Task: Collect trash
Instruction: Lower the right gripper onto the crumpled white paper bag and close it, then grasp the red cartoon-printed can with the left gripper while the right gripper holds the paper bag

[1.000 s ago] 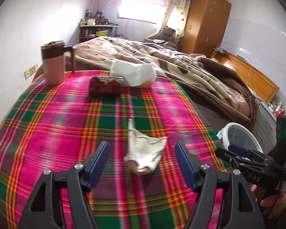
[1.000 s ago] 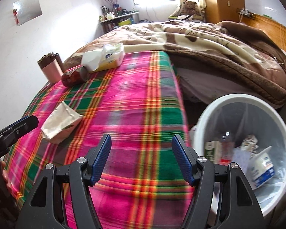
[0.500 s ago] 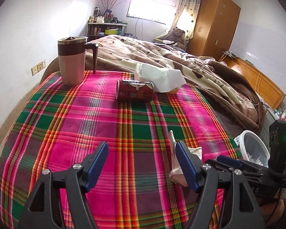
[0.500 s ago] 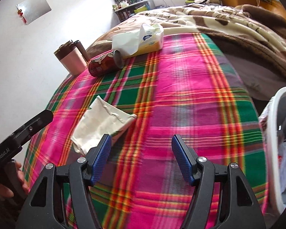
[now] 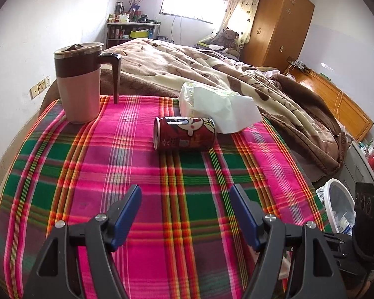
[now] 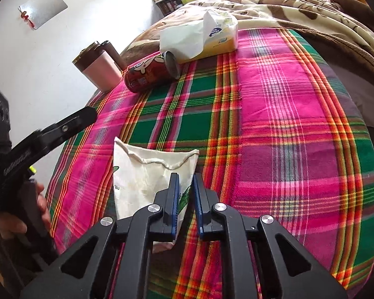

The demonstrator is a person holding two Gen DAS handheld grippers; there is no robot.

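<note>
crushed paper cup (image 6: 147, 177) pinched in right claw (image 6: 186, 186).

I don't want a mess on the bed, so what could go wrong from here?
The right tool has just closed on one edge of the crushed cup; it may slip free on the way to the bin. The can lies on its side, so the open left tool could roll it.

On your tabletop (image 5: 62, 174), the can (image 5: 184, 133) lies before the tissue pack (image 5: 217, 109). The mug (image 5: 78, 84) stands left of both. The bin (image 5: 339, 206) sits right, off the edge.
</note>
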